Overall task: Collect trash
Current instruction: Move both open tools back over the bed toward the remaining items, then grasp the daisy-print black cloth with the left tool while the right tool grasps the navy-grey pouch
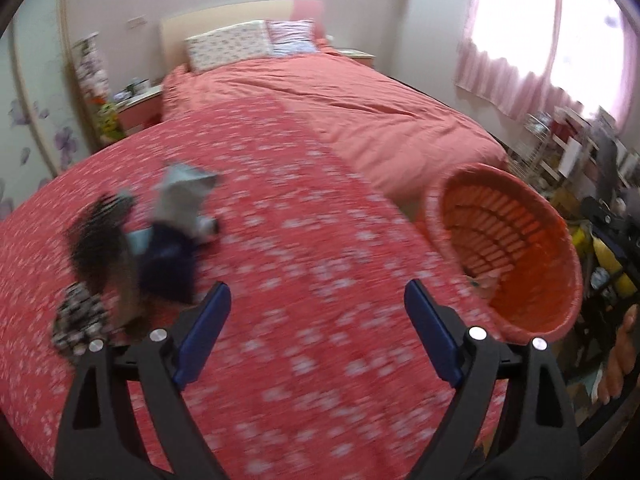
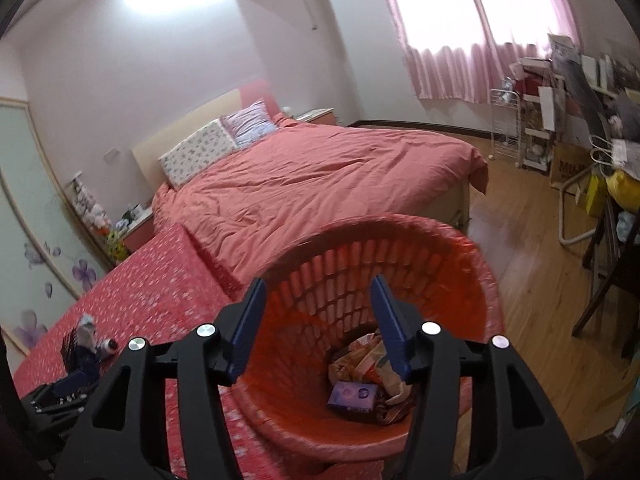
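Note:
An orange slotted basket [image 1: 516,200] stands at the bed's right edge. My left gripper [image 1: 318,286] hangs open over the red flowered bedspread [image 1: 280,208] with nothing between its blue pads. A blurred pile of trash [image 1: 168,236] lies to its left: a grey-white piece, a dark blue piece and a black-and-white wrapper [image 1: 76,320]. My right gripper [image 2: 319,280] is open above the basket [image 2: 460,248], its fingers holding nothing. Inside the basket lie a purple packet [image 2: 353,396] and crumpled wrappers [image 2: 366,354]. The right wrist view also shows the trash pile [image 2: 86,340] at lower left.
A pink duvet [image 2: 320,176] and two pillows [image 2: 200,148] cover the far bed. A nightstand [image 1: 140,100] stands at the left. Wooden floor [image 2: 540,300], a white wire cart [image 2: 506,128] and a cluttered desk [image 2: 600,128] lie to the right. A hand [image 1: 622,360] shows at the right edge.

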Demonstrator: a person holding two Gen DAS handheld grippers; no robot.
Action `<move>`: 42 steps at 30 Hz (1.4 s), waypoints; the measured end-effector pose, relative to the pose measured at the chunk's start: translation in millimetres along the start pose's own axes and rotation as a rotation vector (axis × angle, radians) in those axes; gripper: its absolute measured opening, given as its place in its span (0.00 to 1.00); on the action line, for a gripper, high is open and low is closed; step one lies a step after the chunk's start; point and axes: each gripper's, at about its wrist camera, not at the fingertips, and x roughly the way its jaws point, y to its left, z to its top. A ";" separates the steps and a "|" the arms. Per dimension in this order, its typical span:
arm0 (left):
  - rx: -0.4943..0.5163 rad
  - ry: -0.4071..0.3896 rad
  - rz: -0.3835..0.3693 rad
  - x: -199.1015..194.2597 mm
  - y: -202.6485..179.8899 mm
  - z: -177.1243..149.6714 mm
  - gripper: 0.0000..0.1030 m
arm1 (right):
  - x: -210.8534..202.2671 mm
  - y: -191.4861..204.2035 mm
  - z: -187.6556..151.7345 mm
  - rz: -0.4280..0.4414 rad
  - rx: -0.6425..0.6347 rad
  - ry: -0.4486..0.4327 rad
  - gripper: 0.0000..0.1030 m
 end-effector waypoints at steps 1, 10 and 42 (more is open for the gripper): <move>-0.015 -0.004 0.014 -3.3 9.6 -2.6 0.85 | -0.8 7.5 -2.4 0.008 -0.014 0.004 0.57; -0.224 -0.031 0.191 -33.6 125.1 -28.7 0.87 | -1.2 72.5 -29.6 0.043 -0.176 0.041 0.70; -0.372 -0.039 0.262 -43.8 253.4 -52.8 0.28 | 15.1 233.0 -90.0 0.195 -0.420 0.166 0.84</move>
